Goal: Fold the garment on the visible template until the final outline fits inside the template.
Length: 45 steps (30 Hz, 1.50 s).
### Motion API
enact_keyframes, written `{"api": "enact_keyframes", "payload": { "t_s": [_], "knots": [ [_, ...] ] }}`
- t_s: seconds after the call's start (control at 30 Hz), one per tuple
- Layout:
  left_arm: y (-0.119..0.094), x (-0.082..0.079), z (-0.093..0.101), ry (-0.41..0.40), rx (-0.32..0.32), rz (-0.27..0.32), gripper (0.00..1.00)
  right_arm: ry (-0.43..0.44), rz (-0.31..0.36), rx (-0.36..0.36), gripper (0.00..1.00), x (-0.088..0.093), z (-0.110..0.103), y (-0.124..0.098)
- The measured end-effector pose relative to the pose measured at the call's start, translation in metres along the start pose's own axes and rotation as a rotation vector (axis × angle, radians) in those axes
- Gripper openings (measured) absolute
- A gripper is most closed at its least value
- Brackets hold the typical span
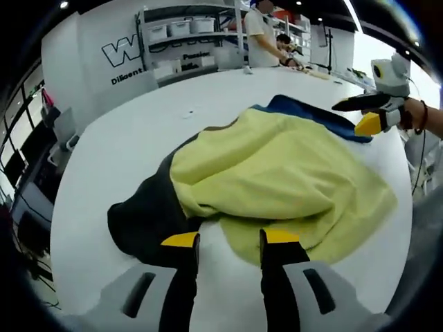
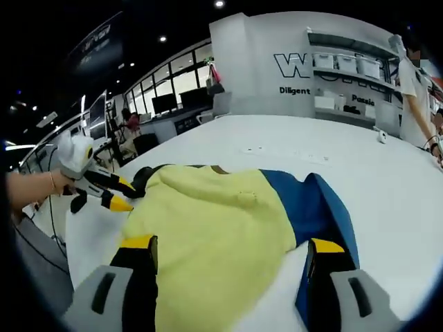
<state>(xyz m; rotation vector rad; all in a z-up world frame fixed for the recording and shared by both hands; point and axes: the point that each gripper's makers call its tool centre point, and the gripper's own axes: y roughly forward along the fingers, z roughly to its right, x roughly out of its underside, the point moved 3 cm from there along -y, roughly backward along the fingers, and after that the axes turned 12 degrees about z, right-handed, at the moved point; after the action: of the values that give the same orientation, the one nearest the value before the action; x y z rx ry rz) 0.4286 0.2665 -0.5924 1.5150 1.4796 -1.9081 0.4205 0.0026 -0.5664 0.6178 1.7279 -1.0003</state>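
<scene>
Garment (image 1: 277,183) lies crumpled on the white bench (image 1: 124,138), its yellow part on top, a dark part spilling toward the left tool (image 1: 228,242) and a blue part at the far end. In the left gripper view, the left tool's two yellow-tipped jaws stand apart, just at the near edge of the cloth, with nothing held between them; the dark fabric sits beside the one jaw and the yellow hem beside the other. The same view shows the right tool (image 1: 367,114) entering from the right, held by a hand (image 1: 415,114) near the blue end of the garment, its jaws spread.

From the right gripper view, the garment (image 2: 214,228) is seen from the other end: blue fabric close, yellow in the middle, the dark part far off. The right tool (image 2: 232,252) has its jaws wide apart, straddling the yellow and blue cloth without closing on it. Here the left tool (image 2: 114,194) appears at the left, in a hand (image 2: 31,187), near the dark end of the garment, jaws parted.

Shelves (image 1: 187,31) with white bins and a person (image 1: 263,38) standing at the bench's far side show behind in the left gripper view; the right gripper view adds windows (image 2: 166,86) and monitors.
</scene>
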Motion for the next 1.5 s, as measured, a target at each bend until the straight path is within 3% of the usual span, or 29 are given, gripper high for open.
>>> {"api": "enact_keyframes", "payload": {
  "t_s": [0.17, 0.4, 0.73, 0.93, 1.0, 1.07, 1.2, 1.23, 1.27, 1.43, 1.5],
  "knots": [
    [0.004, 0.005, 0.003, -0.002, 0.013, -0.013, 0.33, 0.000, -0.016, -0.010, 0.86, 0.010, -0.010, -0.007],
    [0.014, 0.005, -0.005, -0.055, -0.017, -0.003, 0.28, -0.011, -0.050, -0.029, 0.85, 0.031, -0.032, -0.024],
    [0.028, 0.005, 0.001, -0.022, 0.019, -0.021, 0.27, 0.008, -0.113, -0.054, 0.85, 0.058, -0.045, -0.054],
    [0.033, 0.002, 0.003, -0.004, 0.033, -0.005, 0.26, -0.002, -0.123, -0.054, 0.85, 0.061, -0.047, -0.062],
    [0.035, 0.001, 0.004, -0.029, 0.039, -0.010, 0.24, -0.012, -0.133, -0.053, 0.84, 0.064, -0.050, -0.064],
    [0.036, 0.000, 0.007, 0.005, 0.051, -0.014, 0.21, -0.018, -0.143, -0.060, 0.84, 0.067, -0.053, -0.065],
    [0.035, 0.000, 0.005, -0.002, 0.050, -0.030, 0.19, -0.035, -0.154, -0.071, 0.84, 0.071, -0.060, -0.066],
    [0.034, 0.000, 0.006, -0.003, 0.053, -0.034, 0.16, -0.027, -0.155, -0.075, 0.84, 0.071, -0.061, -0.067],
    [0.033, 0.001, 0.007, 0.001, 0.055, -0.043, 0.06, -0.028, -0.156, -0.077, 0.84, 0.072, -0.064, -0.067],
    [0.030, -0.001, 0.008, 0.030, 0.046, -0.055, 0.04, -0.054, -0.165, -0.076, 0.80, 0.075, -0.076, -0.066],
    [0.029, -0.001, 0.009, 0.030, 0.046, -0.063, 0.04, -0.046, -0.175, -0.028, 0.70, 0.079, -0.074, -0.066]
  ]
}}
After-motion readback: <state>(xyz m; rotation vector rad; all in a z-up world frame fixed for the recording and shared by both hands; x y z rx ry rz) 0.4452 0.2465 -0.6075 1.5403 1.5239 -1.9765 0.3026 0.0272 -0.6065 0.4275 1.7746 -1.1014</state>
